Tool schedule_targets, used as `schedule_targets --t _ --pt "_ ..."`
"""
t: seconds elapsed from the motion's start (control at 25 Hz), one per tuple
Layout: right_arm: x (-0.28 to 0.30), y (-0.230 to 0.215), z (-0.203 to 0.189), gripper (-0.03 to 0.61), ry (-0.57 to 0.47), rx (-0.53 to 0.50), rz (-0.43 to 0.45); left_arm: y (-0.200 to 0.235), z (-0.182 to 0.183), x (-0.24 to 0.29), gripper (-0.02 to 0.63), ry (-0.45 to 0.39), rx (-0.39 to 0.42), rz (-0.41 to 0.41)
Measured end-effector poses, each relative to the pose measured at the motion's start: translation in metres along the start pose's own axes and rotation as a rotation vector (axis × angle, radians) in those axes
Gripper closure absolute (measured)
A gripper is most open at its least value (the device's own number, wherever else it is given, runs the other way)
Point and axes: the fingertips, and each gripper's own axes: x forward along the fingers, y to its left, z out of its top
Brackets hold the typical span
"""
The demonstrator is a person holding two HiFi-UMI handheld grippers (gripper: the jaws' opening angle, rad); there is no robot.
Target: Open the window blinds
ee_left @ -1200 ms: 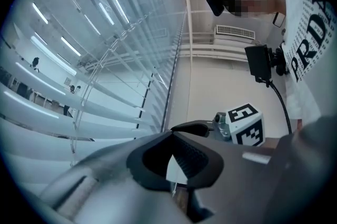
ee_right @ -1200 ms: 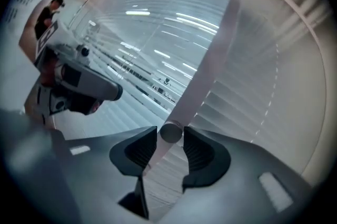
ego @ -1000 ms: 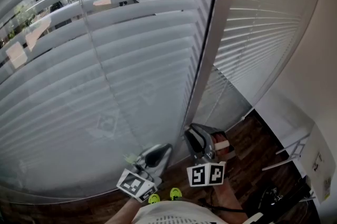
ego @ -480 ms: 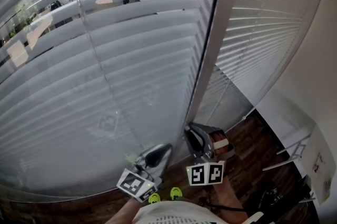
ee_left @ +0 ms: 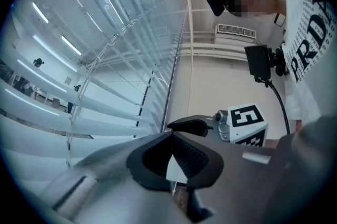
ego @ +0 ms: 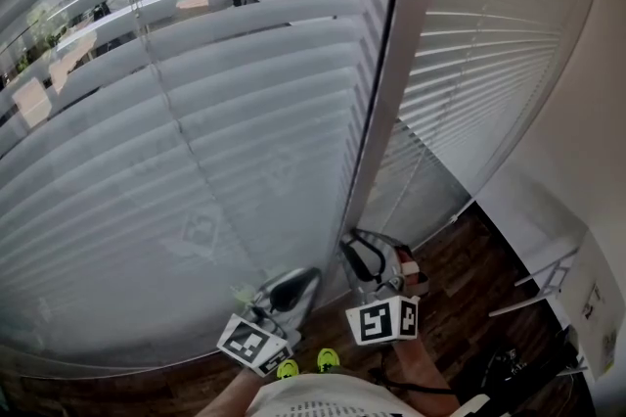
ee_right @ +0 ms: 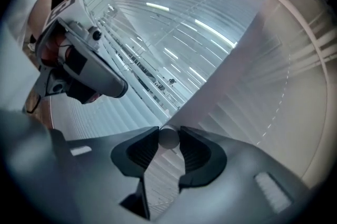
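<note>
Grey horizontal blinds [ego: 196, 112] cover the big pane on the left, their slats tilted almost shut. A second set [ego: 479, 63] hangs right of the window post [ego: 401, 92]. My right gripper [ego: 367, 258] is at the foot of the post. Its jaws have just been closing, and its pads now press on the round end of the blinds' wand [ee_right: 168, 139]. My left gripper [ego: 293, 288] sits lower left of it near the bottom slats, with its fingertips [ee_left: 174, 136] together. A small white wedge shows between its pads; I cannot tell what it is.
Dark wooden floor [ego: 469, 307] runs below the window. A white cabinet [ego: 587, 298] stands at the right, with black cables [ego: 509, 366] on the floor near it. The person's yellow-green shoes [ego: 323, 361] are right under the grippers.
The right gripper has rolled a little in place, tilting its marker cube. The left gripper and the slats look the same.
</note>
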Motion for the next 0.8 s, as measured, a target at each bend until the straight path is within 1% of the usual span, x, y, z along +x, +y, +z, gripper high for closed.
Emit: schedule_targets --t 0.08,0.16,0.6,0.72,0.8 --pt "-0.001 -0.001 0.0 0.448 -0.016 0.085 0.007 0.0 0.0 0.0 0.621 0.001 -0.001 0.0" --pt "-0.001 -0.003 0.0 0.448 -0.028 0.146 0.012 0.0 0.0 0.0 0.621 0.001 -0.002 0.0" --pt "-0.002 -0.008 -0.001 0.448 -0.073 0.357 0.027 0.0 0.0 -0.001 0.621 0.003 -0.003 0.0" --pt "-0.001 -0.01 -0.001 0.448 -0.094 0.441 0.027 0.001 0.0 -0.001 0.621 0.002 0.002 -0.001" --pt "-0.001 -0.011 -0.001 0.448 -0.11 0.478 0.031 0.001 0.0 -0.001 0.621 0.001 0.007 -0.003"
